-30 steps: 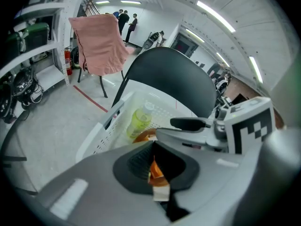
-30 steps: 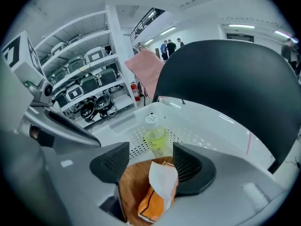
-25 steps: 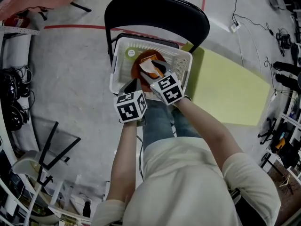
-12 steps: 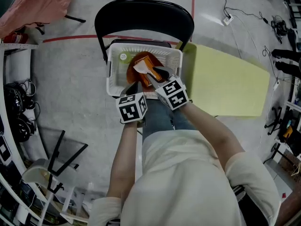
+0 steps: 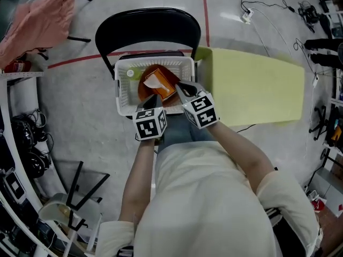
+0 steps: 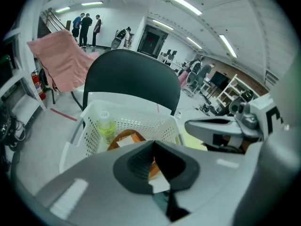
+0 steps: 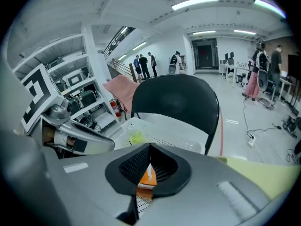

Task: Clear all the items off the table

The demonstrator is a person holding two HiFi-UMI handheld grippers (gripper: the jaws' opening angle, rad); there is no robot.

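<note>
Inside one white basket (image 5: 121,92): one orange packet (image 5: 159,82), one bottle (image 6: 106,126).

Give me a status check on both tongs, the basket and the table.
Left tongs shut, empty; right tongs just closed, nothing between. Orange packet and bottle in white basket on chair. Table's visible top bare; nothing in the way.

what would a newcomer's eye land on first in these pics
Probably the white basket on the black chair, holding an orange packet and a yellow-green bottle. Next come the two marker-cube grippers at its near rim: the left gripper is shut, the right gripper has just closed its jaws, and neither holds anything. A yellow-green table stands to the right of the chair in the head view.
</note>
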